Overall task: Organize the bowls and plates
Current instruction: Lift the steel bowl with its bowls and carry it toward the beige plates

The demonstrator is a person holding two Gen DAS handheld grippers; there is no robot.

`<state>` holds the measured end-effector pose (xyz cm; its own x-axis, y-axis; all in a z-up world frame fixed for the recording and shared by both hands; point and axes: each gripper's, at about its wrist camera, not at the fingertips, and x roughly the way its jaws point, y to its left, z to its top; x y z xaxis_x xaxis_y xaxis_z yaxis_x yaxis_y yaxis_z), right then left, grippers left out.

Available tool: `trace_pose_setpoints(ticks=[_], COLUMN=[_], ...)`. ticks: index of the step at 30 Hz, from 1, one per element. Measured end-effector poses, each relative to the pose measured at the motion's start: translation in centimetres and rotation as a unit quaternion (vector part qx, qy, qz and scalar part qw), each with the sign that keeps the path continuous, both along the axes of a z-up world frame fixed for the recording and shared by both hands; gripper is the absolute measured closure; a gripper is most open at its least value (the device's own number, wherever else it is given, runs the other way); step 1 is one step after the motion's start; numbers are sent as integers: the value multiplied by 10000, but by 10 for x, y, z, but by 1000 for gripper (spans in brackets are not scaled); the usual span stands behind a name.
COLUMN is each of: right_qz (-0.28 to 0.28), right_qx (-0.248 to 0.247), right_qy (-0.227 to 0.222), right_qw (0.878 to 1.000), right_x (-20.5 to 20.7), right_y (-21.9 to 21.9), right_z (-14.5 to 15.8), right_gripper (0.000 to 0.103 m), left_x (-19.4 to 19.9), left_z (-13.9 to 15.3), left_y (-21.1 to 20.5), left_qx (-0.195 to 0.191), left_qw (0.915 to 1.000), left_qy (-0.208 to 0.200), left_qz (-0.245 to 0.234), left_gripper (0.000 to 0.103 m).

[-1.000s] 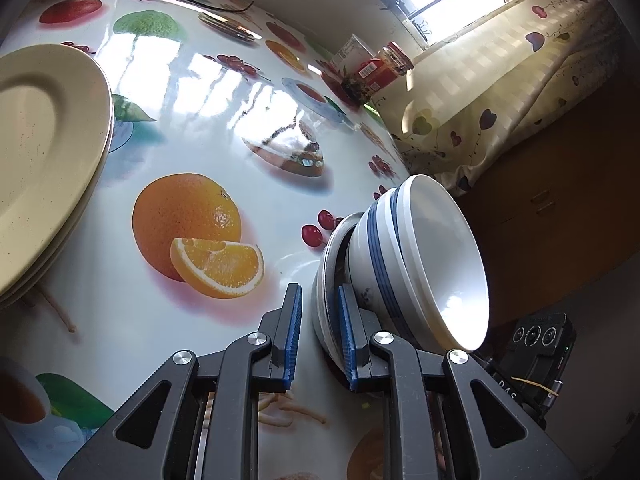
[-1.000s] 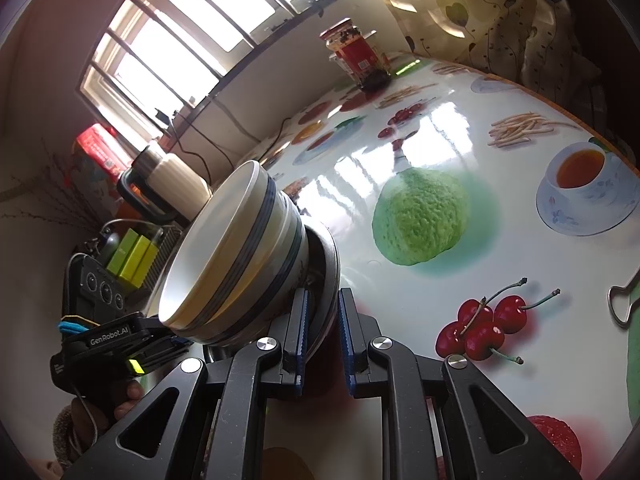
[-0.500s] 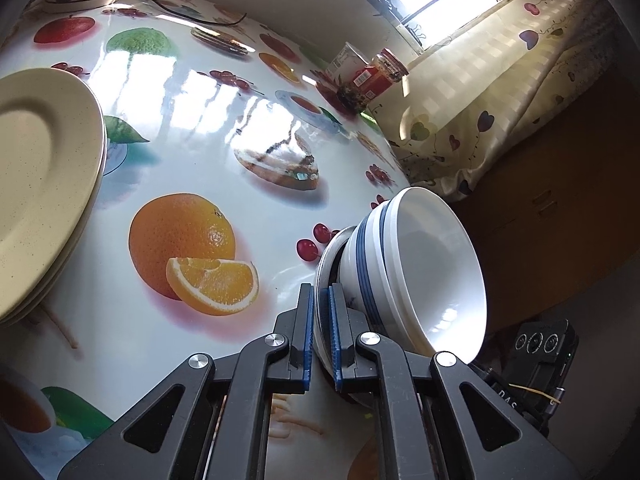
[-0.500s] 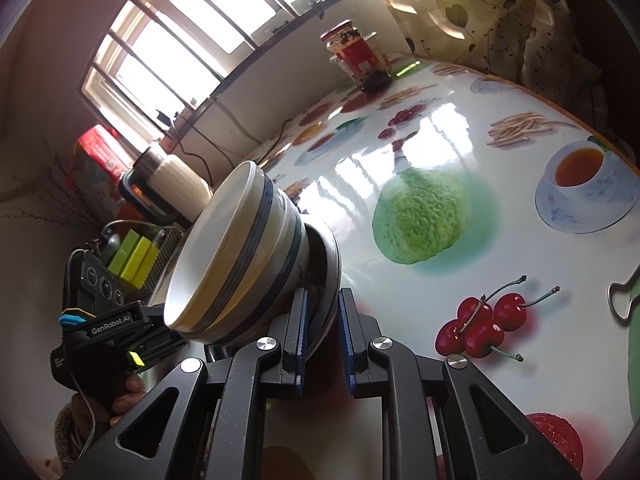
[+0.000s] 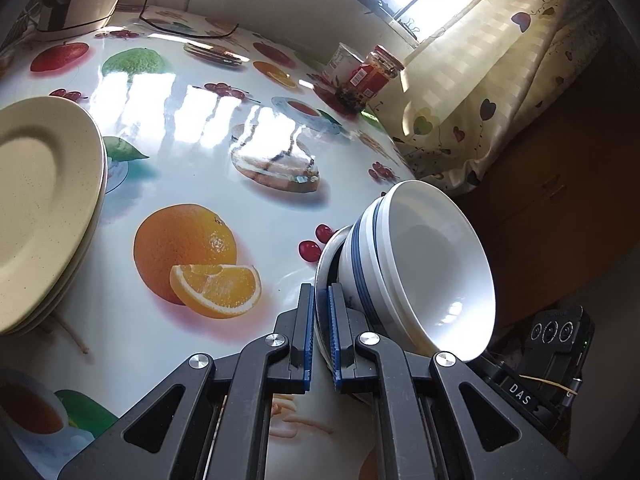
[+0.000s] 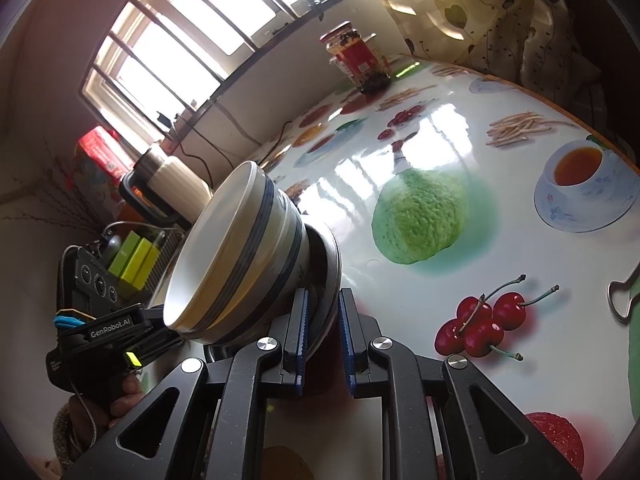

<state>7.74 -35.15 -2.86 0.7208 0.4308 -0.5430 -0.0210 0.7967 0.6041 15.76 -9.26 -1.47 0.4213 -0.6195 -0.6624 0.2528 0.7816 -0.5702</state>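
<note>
A stack of white bowls with blue bands [image 5: 424, 268] sits on a small plate [image 5: 325, 264], the whole stack tilted above the fruit-print table [image 5: 200, 152]. My left gripper [image 5: 320, 340] is shut on the plate's rim. In the right wrist view the same bowls [image 6: 240, 256] and plate [image 6: 330, 272] show; my right gripper [image 6: 323, 344] stands around the plate's rim with its jaws apart, the right pad clear of it. A stack of cream plates [image 5: 40, 208] rests on the table at the left.
A red-labelled jar [image 5: 374, 76] and a white cup [image 5: 344, 62] stand at the table's far edge by the curtain. A kettle [image 6: 172, 184] stands near the window. A metal clip [image 6: 622, 300] lies at the right edge.
My left gripper has closed onto the plate's rim. My right gripper's jaws have opened a little from the rim. The stack has shifted slightly.
</note>
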Motion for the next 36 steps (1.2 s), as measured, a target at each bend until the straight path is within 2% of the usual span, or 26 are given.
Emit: trace_pose_setpoints(ticks=[7, 24, 36], right_qz=[10, 9, 103], right_qx=[-59, -47, -33], right_qy=[-9, 43, -27], right_qw=[10000, 10000, 9999], right_x=[1, 3, 6], right_y=[1, 5, 11], right_z=[1, 4, 12], right_gripper=[89, 89, 89], left_x=[-3, -7, -12], left_z=[3, 8, 21], left_y=[-4, -3, 2], left_qx=[248, 317, 417], left_qw=[9996, 9992, 9984], left_qy=[-163, -228, -361], left_qz=[-26, 20, 128], left_gripper=[96, 96, 96])
